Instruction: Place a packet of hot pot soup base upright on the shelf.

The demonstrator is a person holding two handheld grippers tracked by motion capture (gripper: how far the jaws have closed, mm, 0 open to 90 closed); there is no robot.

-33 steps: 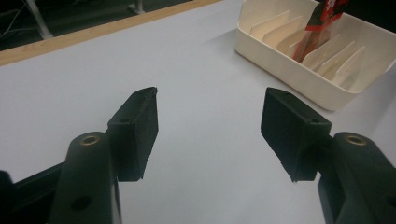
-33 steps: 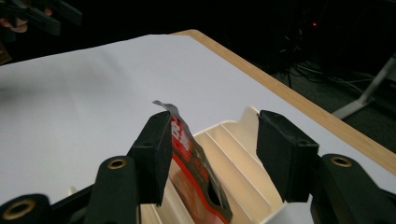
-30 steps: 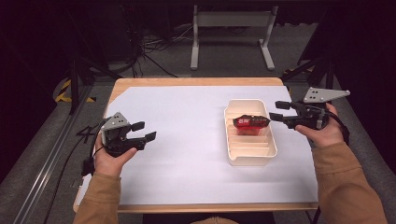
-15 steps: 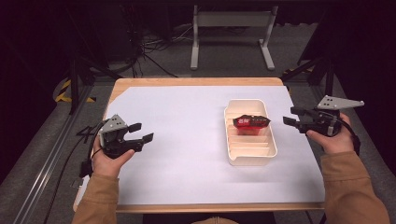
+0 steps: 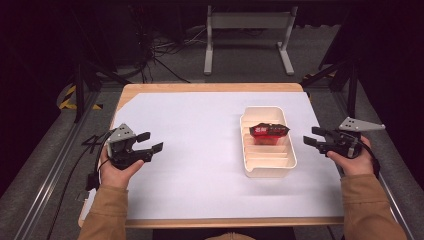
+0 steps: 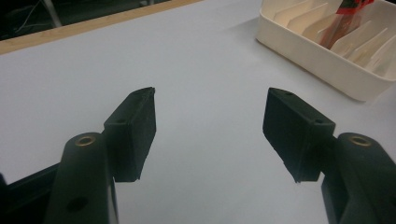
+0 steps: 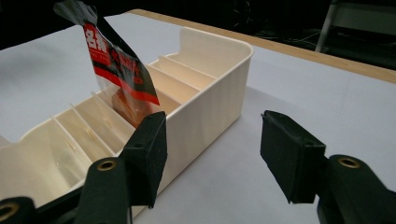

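High view: both our grippers, left (image 5: 152, 142) and right (image 5: 310, 136), had jaws wide, empty; the packet (image 5: 268, 133) in the tray (image 5: 268, 170) looked light, crinkly—we'd pinch its top edge.

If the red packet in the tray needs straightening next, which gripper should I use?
Right, probably. The right gripper hangs just beside the cream tray, jaws open and facing the red packet standing in a slot. The left gripper, also open, sits far across the white sheet.
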